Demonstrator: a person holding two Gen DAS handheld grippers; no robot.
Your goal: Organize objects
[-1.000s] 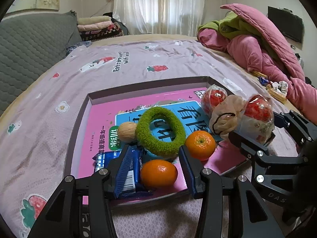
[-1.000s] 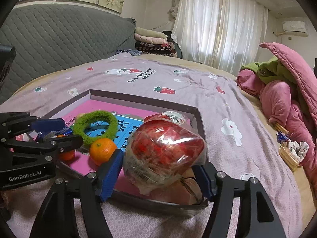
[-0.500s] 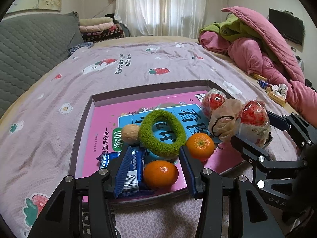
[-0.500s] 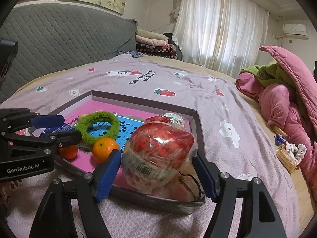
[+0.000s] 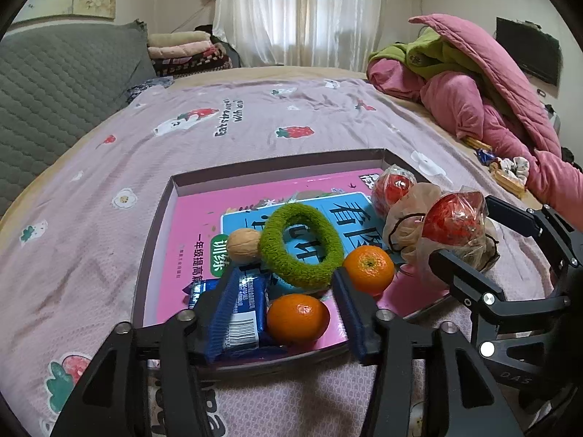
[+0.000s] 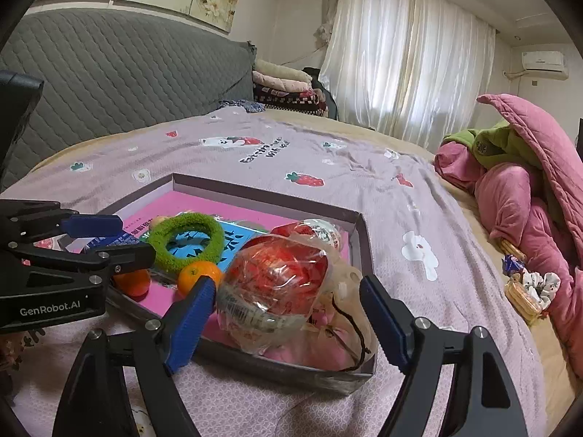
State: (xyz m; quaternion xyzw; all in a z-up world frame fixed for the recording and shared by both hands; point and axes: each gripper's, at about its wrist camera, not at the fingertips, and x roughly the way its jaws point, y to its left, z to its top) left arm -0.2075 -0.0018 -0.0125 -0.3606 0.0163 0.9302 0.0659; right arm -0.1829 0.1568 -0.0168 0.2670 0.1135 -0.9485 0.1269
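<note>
A shallow grey tray on the bed holds a pink book, a green fuzzy ring, a walnut, two oranges and a blue snack packet. My left gripper hangs over the tray's near edge. Its jaws are opening, with the near orange and the packet loose between them. My right gripper is opening too. The plastic-wrapped red ball rests in the tray's corner between its pads, with a gap on the right side. A beige pouch lies under the ball.
The second orange and another wrapped red ball lie near the tray's right wall. Pink and green quilts are heaped at the right, with small snack wrappers beside them. A grey headboard stands at the left.
Both grippers' jaws have spread wider. The right pads have come off the wrapped red ball, which now rests in the tray. Neither hand has shifted much.
</note>
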